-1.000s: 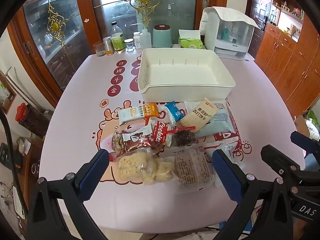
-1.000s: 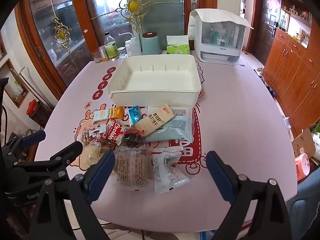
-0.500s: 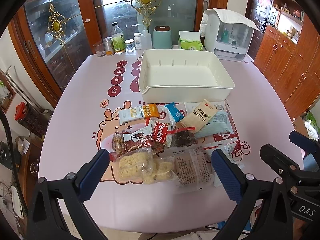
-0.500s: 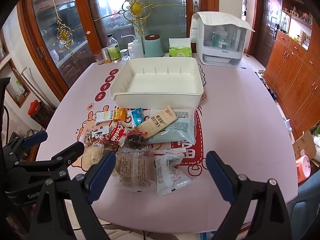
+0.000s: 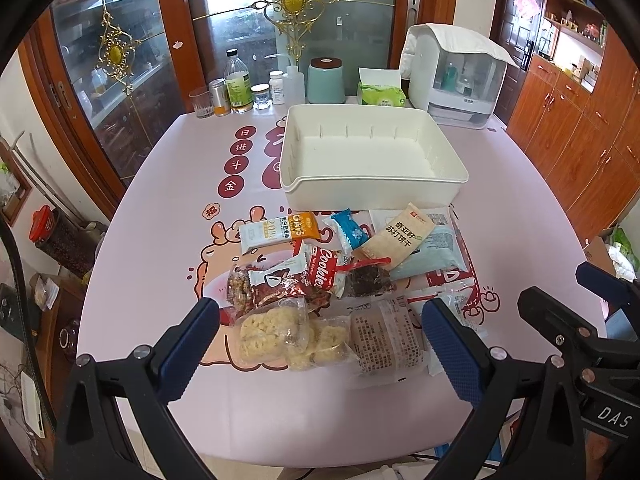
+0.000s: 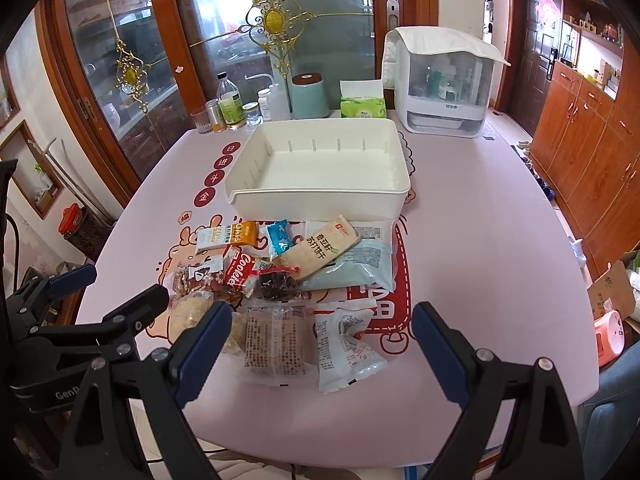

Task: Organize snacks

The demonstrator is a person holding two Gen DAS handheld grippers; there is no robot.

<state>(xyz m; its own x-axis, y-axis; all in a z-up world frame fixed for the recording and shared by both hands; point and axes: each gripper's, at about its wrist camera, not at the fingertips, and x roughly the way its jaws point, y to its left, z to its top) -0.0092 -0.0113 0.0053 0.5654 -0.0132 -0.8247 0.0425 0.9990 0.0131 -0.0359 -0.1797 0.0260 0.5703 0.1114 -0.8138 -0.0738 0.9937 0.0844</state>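
A white plastic bin (image 5: pixel 372 192) (image 6: pixel 320 200) stands empty mid-table. Several snack packs lie in front of it: an orange oats bar (image 5: pixel 280 232), a red Coolele pack (image 5: pixel 322 270), a tan cracker pack (image 5: pixel 400 234) (image 6: pixel 324 246), pale rice-puff bags (image 5: pixel 272 330), a brown cake pack (image 6: pixel 276 344) and a white pack (image 6: pixel 344 342). My left gripper (image 5: pixel 320 344) is open and empty above the near packs. My right gripper (image 6: pixel 322 352) is open and empty above the brown and white packs.
Bottles and jars (image 5: pixel 236 88), a teal canister (image 5: pixel 326 80), a tissue pack (image 5: pixel 380 92) and a white covered rack (image 5: pixel 456 76) stand along the table's far edge. Wooden cabinets (image 6: pixel 592 152) are on the right. The pink table's near edge (image 6: pixel 340 436) is close.
Both views have risen slightly and tilted, so the table and snacks sit a little lower in frame. Nothing on the table moved; both grippers stay open.
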